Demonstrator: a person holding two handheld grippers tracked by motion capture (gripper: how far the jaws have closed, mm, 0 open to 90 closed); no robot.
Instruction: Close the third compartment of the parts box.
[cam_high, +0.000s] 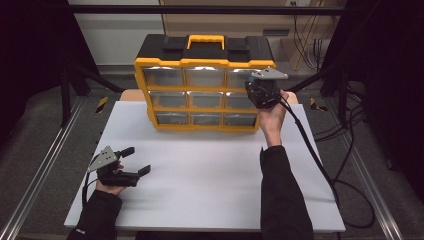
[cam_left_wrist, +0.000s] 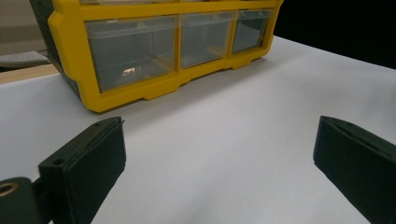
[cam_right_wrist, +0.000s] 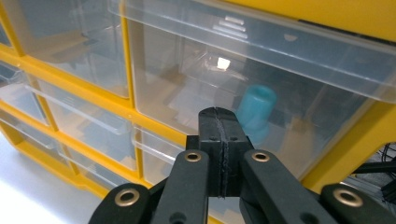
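Observation:
A yellow and black drawer organizer (cam_high: 205, 63) stands at the far middle of the white table (cam_high: 210, 175), with several clear drawers. My right gripper (cam_high: 249, 85) is held up at the top right drawer (cam_high: 239, 77). In the right gripper view its jaws are pressed together with nothing between them, and the right gripper (cam_right_wrist: 219, 114) points at that drawer's front (cam_right_wrist: 187, 70). Whether the tips touch it I cannot tell. A light blue cylinder (cam_right_wrist: 256, 112) stands inside the drawer. My left gripper (cam_high: 139, 160) rests open near the table's front left, and the left gripper (cam_left_wrist: 219, 135) faces the organizer's bottom row (cam_left_wrist: 135, 51).
The organizer has a yellow carry handle (cam_high: 205, 40) on its black top. Black cables (cam_high: 345, 165) trail off the table's right side. Metal rails (cam_high: 40, 175) run along both sides of the table. Bare white surface lies between the two hands.

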